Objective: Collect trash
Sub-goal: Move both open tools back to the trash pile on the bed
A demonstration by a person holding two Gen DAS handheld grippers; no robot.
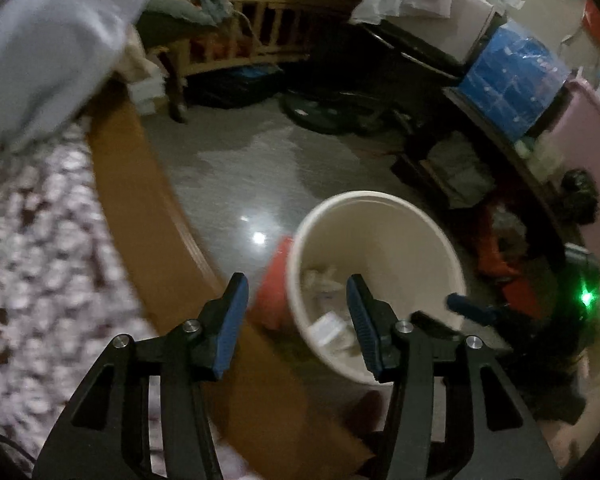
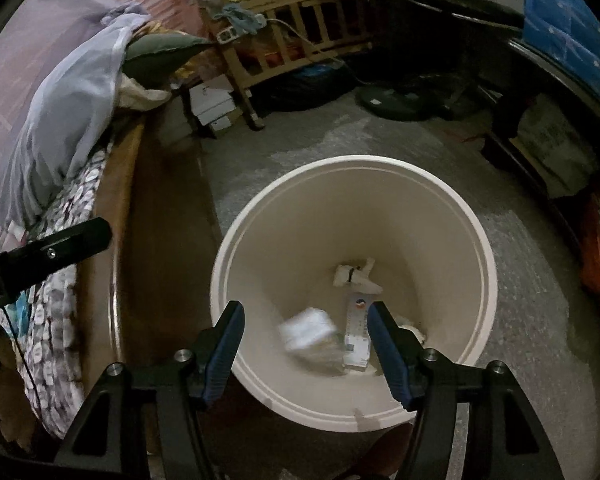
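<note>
Trash: a blurred white packet (image 2: 308,328) sits between the fingers of the right claw (image 2: 305,342) in its view, inside the cream bucket (image 2: 476,280); whether it rests on the bottom or is in the air cannot be told. Beyond the claw's right finger lies a narrow printed carton (image 2: 357,330), and further ahead a crumpled white wad with a dark tie (image 2: 354,274). All are within the bucket walls.

Right claw: wide open, nothing between the blue pads (image 2: 226,354), poised above the bucket's near rim.

Left claw (image 1: 296,322): also wide open and empty, held to the left of the bucket. Its right finger overlaps the bucket mouth in the left wrist view; pale scraps (image 1: 328,324) show inside, badly blurred. A red object (image 1: 274,292) sits just left of the bucket, touching or nearly so.

Bucket stands on the grey floor (image 2: 300,140). To the left of both claws is the wooden bed frame (image 1: 128,184) with a patterned cover (image 2: 56,300). Ahead, well apart, a slatted wooden crib (image 2: 300,28); ahead right, a blue crate (image 1: 512,80).
</note>
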